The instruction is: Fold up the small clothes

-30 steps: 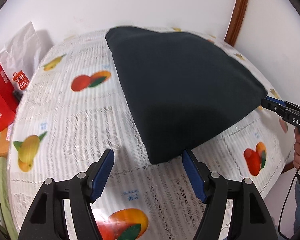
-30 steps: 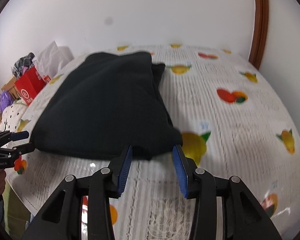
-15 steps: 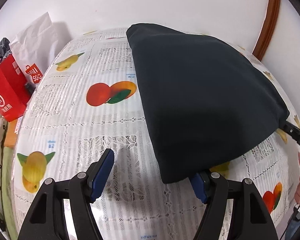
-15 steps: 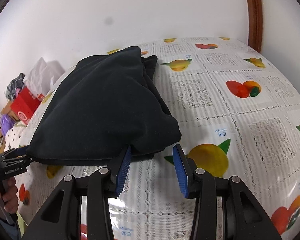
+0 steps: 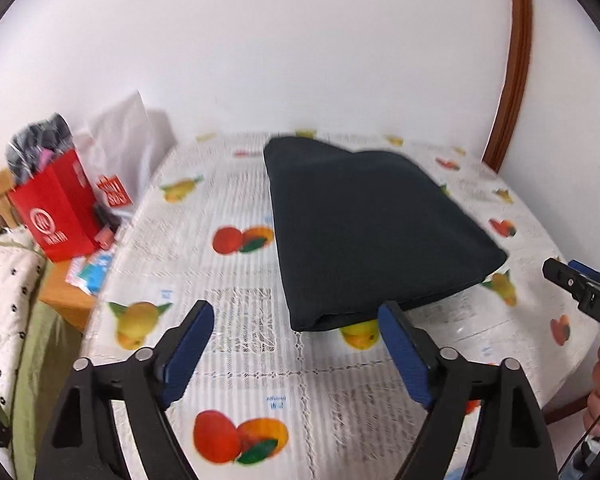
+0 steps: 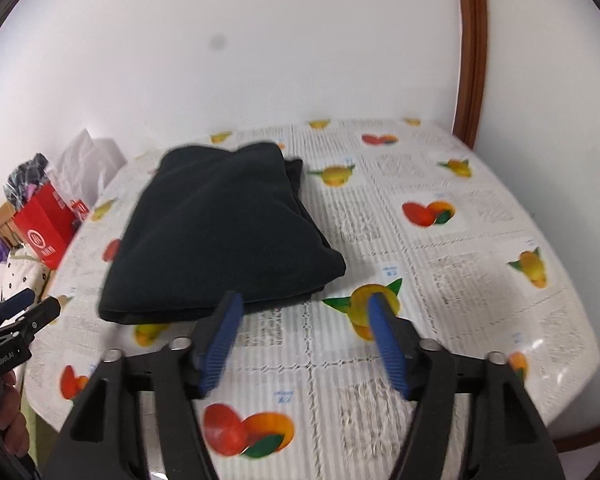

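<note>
Dark folded clothing (image 5: pixel 376 232) lies flat in layers on our worktop (image 5: pixel 320 384), which wears a white lace cloth printed with fruit. We hold our left tool (image 5: pixel 296 340) wide apart and empty, just short of the garment's near left corner. Our right tool (image 6: pixel 306 330) is also spread wide and grips nothing, hovering near the bundle's near right corner. Off the worktop's left edge we see a red paper bag (image 5: pixel 56 216) and a white bag (image 5: pixel 128 136) against the wall.
</note>
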A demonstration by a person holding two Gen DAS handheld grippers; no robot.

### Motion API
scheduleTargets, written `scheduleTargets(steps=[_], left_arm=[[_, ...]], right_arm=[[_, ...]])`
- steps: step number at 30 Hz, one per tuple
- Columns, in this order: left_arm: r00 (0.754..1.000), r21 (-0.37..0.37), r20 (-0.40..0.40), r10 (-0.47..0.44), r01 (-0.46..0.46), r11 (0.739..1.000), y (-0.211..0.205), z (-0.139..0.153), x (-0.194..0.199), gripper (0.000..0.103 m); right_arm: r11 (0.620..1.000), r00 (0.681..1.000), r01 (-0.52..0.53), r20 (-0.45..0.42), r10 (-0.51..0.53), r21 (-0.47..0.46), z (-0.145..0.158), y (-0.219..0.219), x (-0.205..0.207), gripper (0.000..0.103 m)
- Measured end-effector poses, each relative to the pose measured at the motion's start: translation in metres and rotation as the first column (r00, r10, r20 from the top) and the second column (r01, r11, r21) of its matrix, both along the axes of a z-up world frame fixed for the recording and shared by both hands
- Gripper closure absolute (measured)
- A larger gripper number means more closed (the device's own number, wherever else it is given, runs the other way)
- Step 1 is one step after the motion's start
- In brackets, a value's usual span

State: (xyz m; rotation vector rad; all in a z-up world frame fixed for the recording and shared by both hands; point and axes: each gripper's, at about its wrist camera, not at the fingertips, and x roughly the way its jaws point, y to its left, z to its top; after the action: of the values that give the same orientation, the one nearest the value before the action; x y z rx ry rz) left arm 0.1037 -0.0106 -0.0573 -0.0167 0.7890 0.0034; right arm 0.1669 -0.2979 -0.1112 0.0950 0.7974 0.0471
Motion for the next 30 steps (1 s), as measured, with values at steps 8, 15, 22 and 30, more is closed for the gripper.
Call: scheduleTargets(steps=[8,15,22,30], left_arm=[[0.998,-0.006,0.067,-0.017,0.018,1.0,-0.007,0.038,-0.043,0.011],[0.994,0.018,0.105,-0.02,0.018,1.0,-0.014,0.05,-0.065,0.011],[0.994,0.015,0.105,-0.018,0.017,1.0,-0.017,0.051,-0.071,0.011],[0.994,0.016,0.104,-0.021,0.019,1.0,-0.02,0.051,-0.072,0.011]], right_arm=[[0.997,0.996,0.021,0.083,-0.015,-0.072,0.048,0.012,-0.055,0.008],[0.994,0.993,0.025,0.114,-0.013,-0.107,0.059,0.017,-0.089,0.0],[0.994,0.993,0.024,0.118,-0.011,-0.107,0.062,0.018,-0.099,0.0],[0.994,0.992,0.039,0.125,-0.027,-0.098,0.064,0.015,-0.102,0.0]])
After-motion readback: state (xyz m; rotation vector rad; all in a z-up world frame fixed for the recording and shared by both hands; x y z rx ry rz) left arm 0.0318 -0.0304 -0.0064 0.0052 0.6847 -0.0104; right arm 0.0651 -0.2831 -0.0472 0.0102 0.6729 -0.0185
